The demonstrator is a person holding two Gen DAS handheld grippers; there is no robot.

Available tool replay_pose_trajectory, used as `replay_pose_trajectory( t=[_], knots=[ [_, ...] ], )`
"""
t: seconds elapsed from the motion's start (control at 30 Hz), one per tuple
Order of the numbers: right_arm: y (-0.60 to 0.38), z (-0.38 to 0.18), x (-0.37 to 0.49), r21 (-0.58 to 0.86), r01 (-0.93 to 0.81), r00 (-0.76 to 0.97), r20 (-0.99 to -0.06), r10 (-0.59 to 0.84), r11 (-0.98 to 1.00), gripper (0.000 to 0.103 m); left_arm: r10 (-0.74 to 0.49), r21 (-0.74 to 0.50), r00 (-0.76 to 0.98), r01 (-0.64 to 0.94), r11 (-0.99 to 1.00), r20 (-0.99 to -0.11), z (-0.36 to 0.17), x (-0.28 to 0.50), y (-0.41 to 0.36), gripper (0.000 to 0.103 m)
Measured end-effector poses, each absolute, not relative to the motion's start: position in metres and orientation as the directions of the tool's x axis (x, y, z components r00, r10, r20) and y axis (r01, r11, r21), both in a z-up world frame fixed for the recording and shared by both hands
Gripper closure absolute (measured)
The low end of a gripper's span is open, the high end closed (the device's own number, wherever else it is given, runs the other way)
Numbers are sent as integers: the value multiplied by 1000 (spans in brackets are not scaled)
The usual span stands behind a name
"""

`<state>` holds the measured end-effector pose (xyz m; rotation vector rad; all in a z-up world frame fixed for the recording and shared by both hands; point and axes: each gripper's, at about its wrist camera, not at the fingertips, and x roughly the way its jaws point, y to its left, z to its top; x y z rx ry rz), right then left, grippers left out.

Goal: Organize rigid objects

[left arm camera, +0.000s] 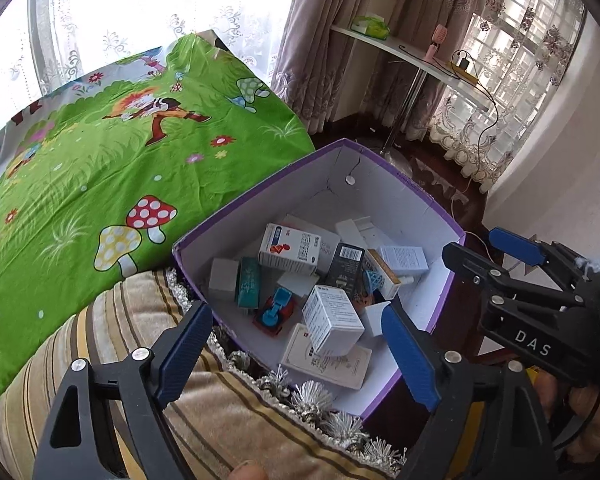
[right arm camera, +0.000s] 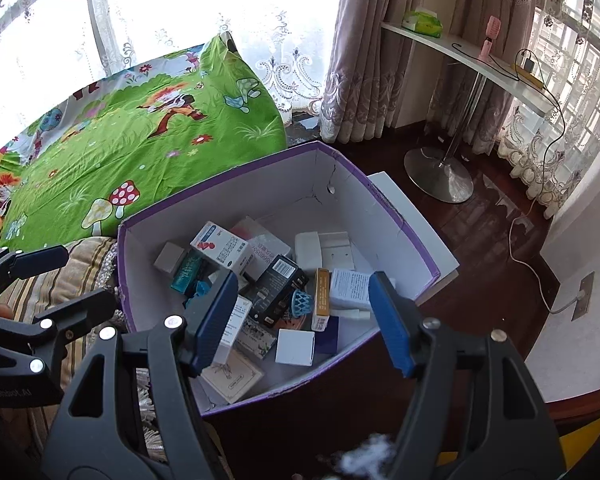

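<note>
A purple cardboard box (left arm camera: 396, 204) with a white inside sits at the bed's edge and holds several small cartons, a teal box (left arm camera: 249, 282), a black box (left arm camera: 346, 266) and a red and blue toy (left arm camera: 274, 312). The box also shows in the right wrist view (right arm camera: 384, 204). My left gripper (left arm camera: 296, 354) is open and empty, above the box's near left corner. My right gripper (right arm camera: 304, 320) is open and empty, above the box's near side. The right gripper also shows at the right of the left wrist view (left arm camera: 496, 252).
A green cartoon bedsheet (left arm camera: 112, 152) covers the bed to the left. A striped fringed blanket (left arm camera: 112, 344) lies under the box's near corner. A white shelf table (right arm camera: 472, 56) on a metal pedestal stands by the curtains. A cable (right arm camera: 528, 264) runs across the dark wood floor.
</note>
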<state>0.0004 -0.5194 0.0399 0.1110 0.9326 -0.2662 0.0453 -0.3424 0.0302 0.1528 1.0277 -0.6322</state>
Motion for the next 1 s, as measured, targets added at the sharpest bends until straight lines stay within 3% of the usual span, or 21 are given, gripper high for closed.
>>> replay_pose_trajectory(
  t=[1.0],
  knots=[
    [-514,38,-7,-19,273,558,-811,-174,962,31,-436,-178,341,581,794,-833,26,42,-344,15]
  ],
)
